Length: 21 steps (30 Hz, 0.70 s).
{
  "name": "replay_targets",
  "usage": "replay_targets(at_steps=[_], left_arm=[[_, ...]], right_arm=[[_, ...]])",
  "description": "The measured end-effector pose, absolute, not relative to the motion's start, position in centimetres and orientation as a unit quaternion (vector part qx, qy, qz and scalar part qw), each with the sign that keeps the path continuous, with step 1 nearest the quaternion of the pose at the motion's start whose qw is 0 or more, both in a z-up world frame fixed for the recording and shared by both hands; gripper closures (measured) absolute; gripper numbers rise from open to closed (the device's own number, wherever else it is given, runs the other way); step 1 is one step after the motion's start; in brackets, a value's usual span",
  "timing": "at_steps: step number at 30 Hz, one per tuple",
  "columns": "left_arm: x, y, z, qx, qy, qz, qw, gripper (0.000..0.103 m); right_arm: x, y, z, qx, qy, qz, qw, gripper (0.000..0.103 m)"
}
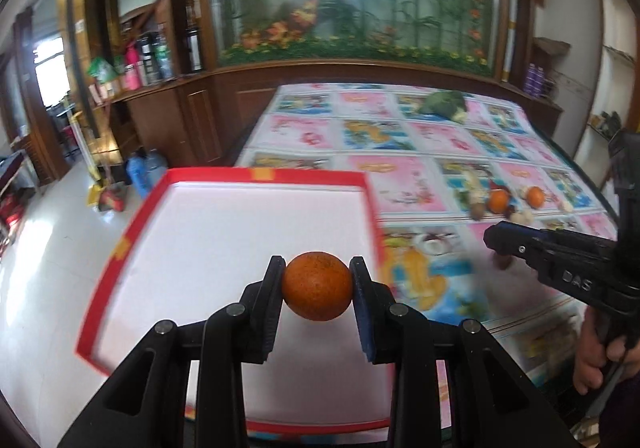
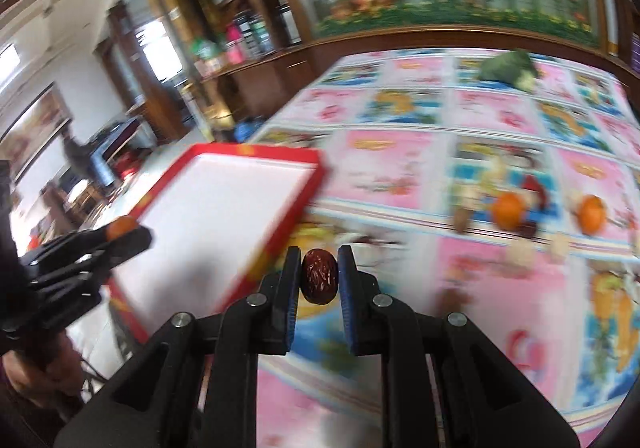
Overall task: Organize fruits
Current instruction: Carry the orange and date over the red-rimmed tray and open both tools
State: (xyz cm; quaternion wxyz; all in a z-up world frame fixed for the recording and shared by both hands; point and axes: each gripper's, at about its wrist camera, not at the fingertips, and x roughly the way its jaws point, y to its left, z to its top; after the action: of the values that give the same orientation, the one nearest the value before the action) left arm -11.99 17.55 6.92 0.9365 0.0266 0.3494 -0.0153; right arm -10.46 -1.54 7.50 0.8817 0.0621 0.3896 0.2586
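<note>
Left gripper (image 1: pixel 317 280) pinching orange (image 1: pixel 317 285), held directly above white floor of red-rimmed tray (image 1: pixel 120 248) near its front edge: straight drop suffices. Right gripper (image 2: pixel 319 276) pinching red date (image 2: pixel 318 277), over surface (image 2: pixel 500 288) just right of tray's right rim; tray lies to its left.

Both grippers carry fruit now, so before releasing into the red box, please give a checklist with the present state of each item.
1. Left gripper holds the orange firmly between both pads: ok.
2. Right gripper holds the red date: ok.
3. Orange is over the white inside of the red box: ok.
4. Red date is over the box: not ok, it is beside the rim, over the tablecloth.
5. Box floor is free where fruit lands: ok.
6. Height above the box floor: cannot tell.
</note>
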Motion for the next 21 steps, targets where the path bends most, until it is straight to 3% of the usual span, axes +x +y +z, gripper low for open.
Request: replay_targets(at_steps=[8,21], left_arm=[[-12.8,23.3,4.8,0.011,0.371,0.067,0.926,0.071],[-12.6,25.6,2.5,0.002,0.400,0.081,0.913,0.070]], right_arm=[[-10.2,9.7,6.4,0.017,0.421,0.336,0.842,0.082],[-9.0,12.4,3.1,0.003,0.473,0.309,0.825,0.082]])
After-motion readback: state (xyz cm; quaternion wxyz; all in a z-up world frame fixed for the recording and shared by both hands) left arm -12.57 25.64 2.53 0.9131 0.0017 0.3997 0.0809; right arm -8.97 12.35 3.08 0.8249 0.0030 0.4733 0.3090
